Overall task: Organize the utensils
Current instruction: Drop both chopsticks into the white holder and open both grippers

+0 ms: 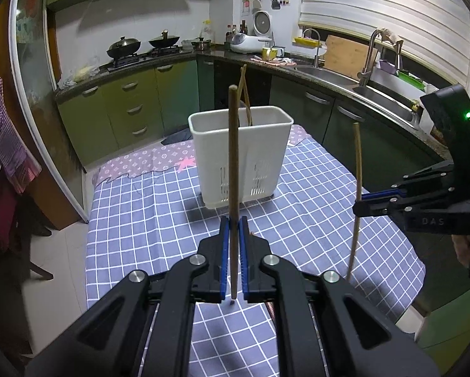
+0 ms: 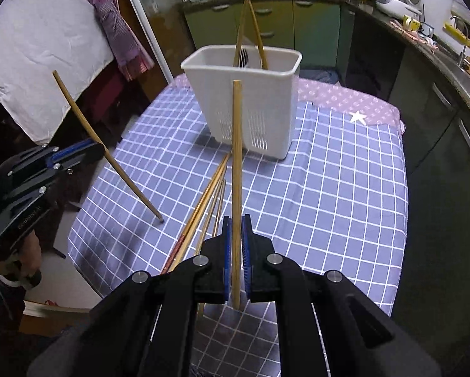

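My left gripper point(image 1: 234, 226) is shut on a dark brown chopstick point(image 1: 233, 169) that stands upright in front of the white utensil holder point(image 1: 253, 157). From the right wrist view, the left gripper point(image 2: 100, 149) shows at the left with its chopstick point(image 2: 78, 113) slanting down toward the cloth. My right gripper point(image 2: 236, 224) is shut on a light wooden chopstick point(image 2: 236, 144), held upright above the table; it also shows at the right in the left wrist view, as the right gripper point(image 1: 359, 202) with its chopstick point(image 1: 357, 169). The holder point(image 2: 266, 94) has two chopsticks point(image 2: 250, 28) and a fork leaning inside.
Several loose chopsticks point(image 2: 209, 194) lie on the blue checked tablecloth point(image 2: 329, 188) in front of the holder. A pink cloth point(image 2: 344, 100) covers the table's far end. Green kitchen cabinets point(image 1: 125, 106), a stove with pans and a sink point(image 1: 376, 94) run behind the table.
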